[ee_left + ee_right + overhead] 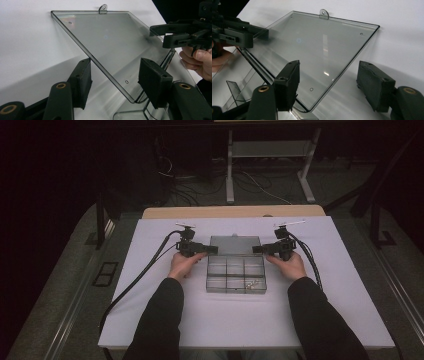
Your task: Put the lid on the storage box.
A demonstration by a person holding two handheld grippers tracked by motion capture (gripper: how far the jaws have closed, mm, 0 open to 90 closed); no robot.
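Two forearms in dark sleeves, entering from the near edge of one white table (150, 330). Two hands, one black gripper in each: left gripper (212, 250) and right gripper (257, 249), tips turned inward toward each other. Between them one clear plastic compartment box (236, 276), lying open; six compartments in two rows of three, with a few small pale pieces (251, 283) in the near compartment on the right gripper's side, too small to identify. Beyond the tray, one clear lid (235, 245) folded back flat on the table, still joined along its hinge edge, one small hanging tab (103, 8) at its far edge. In the left gripper view, two jaws spread apart, straddling the lid's (112, 42) side edge near its hinged corner, one pad over the bare table, one over the lid, neither pad visibly touching the plastic. In the right gripper view, the same on the opposite side: two jaws spread wide, lid edge (348, 62) running between them, nothing pinched. Each gripper seen farther off in the other's view, at the lid's opposite side edge. Bare white surface outward of both grippers, beyond the lid and nearer than the tray. One black cable (135, 285) trailing from each gripper toward the near table edge. Farthest off, dark floor and pale frame legs (229, 175).
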